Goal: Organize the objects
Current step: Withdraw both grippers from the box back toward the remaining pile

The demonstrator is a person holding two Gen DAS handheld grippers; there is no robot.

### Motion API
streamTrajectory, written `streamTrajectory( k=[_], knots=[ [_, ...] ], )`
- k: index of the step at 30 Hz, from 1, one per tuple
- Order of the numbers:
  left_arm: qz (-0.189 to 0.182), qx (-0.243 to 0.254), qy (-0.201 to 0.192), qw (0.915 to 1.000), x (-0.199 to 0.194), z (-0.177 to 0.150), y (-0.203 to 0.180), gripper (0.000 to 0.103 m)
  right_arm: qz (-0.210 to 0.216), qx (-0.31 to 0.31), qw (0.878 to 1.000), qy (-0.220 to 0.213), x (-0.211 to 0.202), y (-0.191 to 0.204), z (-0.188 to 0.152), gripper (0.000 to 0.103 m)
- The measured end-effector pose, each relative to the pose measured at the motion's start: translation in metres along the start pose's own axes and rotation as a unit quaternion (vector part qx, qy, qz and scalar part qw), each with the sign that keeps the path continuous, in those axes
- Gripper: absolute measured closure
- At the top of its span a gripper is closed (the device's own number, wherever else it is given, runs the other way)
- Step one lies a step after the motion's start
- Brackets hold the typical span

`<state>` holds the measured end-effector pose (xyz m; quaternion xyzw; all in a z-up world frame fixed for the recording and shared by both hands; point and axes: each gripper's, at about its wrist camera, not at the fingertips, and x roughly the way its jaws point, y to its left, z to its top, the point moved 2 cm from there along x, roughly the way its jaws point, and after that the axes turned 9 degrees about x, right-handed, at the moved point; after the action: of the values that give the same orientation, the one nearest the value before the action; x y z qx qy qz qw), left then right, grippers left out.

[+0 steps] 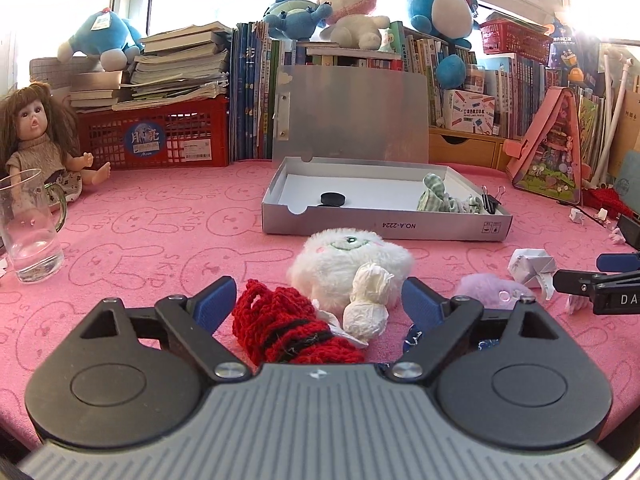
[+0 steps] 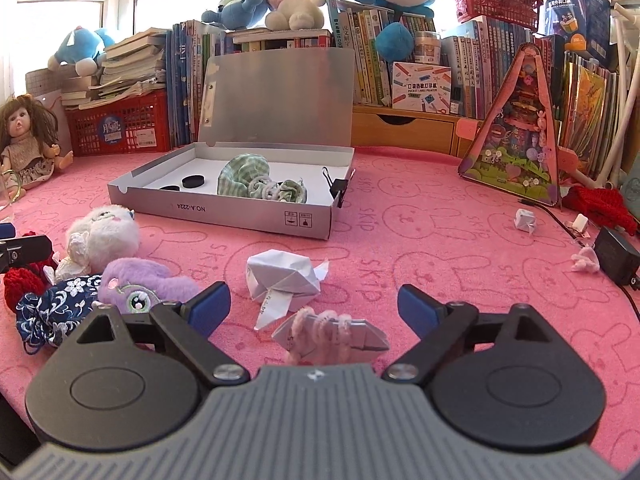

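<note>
Toys and bits lie on a pink cloth with bunnies and the word SKIP on it. Behind them sits a grey box, lid up, marked NO.A-2224. Inside it are a green checked cloth, 2 black round things and a black clip on its wall. A red crate at the back has a blue sticker, too blurry to read.

In front of the box lie a white fluffy toy, a purple fluffy toy partly hidden by the gripper, a red knit bag cut off at its near end, and folded white paper.

Left gripper is wide open around the red knit bag, not squeezing it. Right gripper is wide open too, with a pink fuzzy wire on folded paper between its fingers, untouched
</note>
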<state>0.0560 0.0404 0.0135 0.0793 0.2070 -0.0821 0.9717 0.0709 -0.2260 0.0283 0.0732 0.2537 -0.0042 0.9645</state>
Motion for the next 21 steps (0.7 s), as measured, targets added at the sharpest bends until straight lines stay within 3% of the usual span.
streamTrajectory(
  k=[9, 21],
  knots=[
    [0.019, -0.036, 0.023, 0.9989, 0.001, -0.017, 0.011, 0.011, -0.009, 0.024, 1.0, 0.011, 0.009, -0.008, -0.009, 0.008],
    [0.006, -0.026, 0.033, 0.9991, 0.005, -0.028, 0.004, 0.011, -0.019, 0.022, 0.999, 0.022, 0.007, -0.006, -0.013, 0.008]
  ],
)
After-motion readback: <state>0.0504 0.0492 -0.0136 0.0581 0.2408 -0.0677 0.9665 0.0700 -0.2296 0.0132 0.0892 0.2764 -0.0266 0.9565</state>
